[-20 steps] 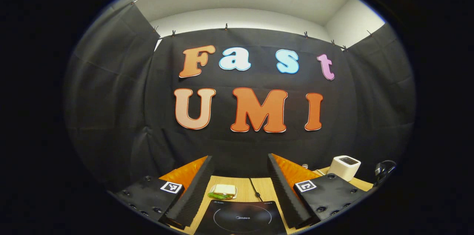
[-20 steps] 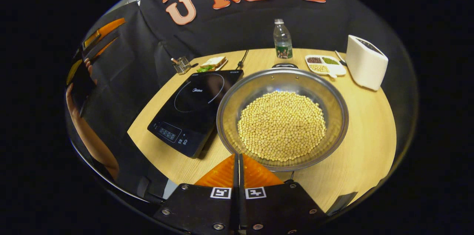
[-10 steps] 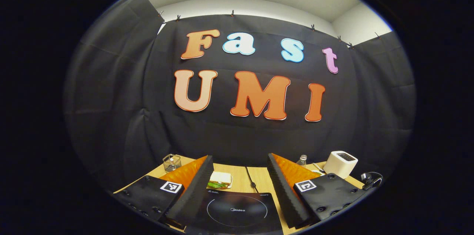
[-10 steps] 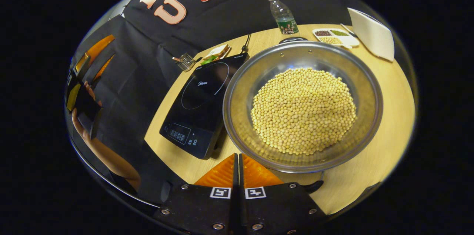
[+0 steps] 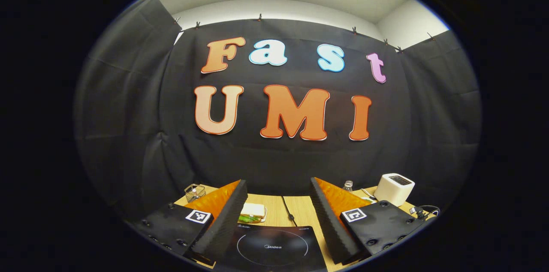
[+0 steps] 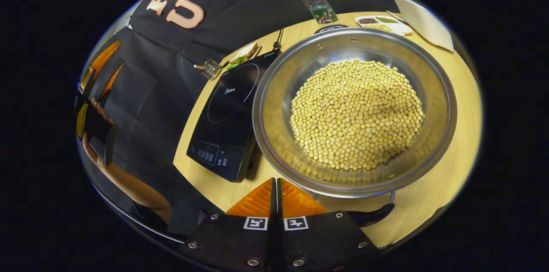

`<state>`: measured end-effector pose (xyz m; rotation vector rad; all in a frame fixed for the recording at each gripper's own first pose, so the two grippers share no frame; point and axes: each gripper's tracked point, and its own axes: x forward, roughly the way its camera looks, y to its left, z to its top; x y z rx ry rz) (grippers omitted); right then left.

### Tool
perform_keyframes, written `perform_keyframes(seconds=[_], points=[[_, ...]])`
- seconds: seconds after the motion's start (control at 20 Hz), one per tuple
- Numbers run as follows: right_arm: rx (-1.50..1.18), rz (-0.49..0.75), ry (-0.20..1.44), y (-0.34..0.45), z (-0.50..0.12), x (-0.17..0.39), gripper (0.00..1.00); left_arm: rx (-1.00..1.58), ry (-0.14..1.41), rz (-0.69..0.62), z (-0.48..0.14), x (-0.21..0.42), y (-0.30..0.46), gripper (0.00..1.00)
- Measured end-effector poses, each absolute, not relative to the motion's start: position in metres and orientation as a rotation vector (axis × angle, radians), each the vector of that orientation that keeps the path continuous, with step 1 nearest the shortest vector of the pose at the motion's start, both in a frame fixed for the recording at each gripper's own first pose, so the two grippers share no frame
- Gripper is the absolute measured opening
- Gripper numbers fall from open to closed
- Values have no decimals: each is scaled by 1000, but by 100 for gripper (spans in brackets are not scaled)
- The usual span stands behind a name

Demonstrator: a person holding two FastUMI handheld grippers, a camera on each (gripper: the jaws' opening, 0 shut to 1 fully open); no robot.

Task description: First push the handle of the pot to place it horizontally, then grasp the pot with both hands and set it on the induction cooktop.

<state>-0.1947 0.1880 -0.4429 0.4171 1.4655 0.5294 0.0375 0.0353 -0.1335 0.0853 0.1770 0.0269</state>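
right gripper (image 6: 275, 190): fingers pressed together on nothing, now closer to the pot's near rim than a second ago.
handle (image 6: 372, 216): dark, just beside the fingers under that rim; contact unclear.
pot (image 6: 274, 109): holds beans, on the table beside the induction cooktop (image 6: 227, 113); pushing step apparently underway.
left gripper (image 5: 274, 216): jaws apart, held above the cooktop.

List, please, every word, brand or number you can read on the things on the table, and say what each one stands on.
"Midea": printed inside the ring on the induction cooktop.
Small print along the cooktop's far edge: too blurred to read.
Symbols on the cooktop's control panel: too small to read.
Label on the water bottle: too small to read.
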Motion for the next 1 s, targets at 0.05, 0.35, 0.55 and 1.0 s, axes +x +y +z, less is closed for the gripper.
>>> perform_keyframes(seconds=[0.05,0.35,0.55,1.0], points=[[408,521,1470,182,-445,-197,0,91,174,22,-133,39,32,95],[369,424,1453,136,-458,-187,0,109,181,-17,-136,54,3,98],[379,349,1443,103,-462,-174,0,117,179,-33,-136,62,-12,98],[315,214,1424,55,-480,-152,0,120,163,-45,-132,65,-19,98]])
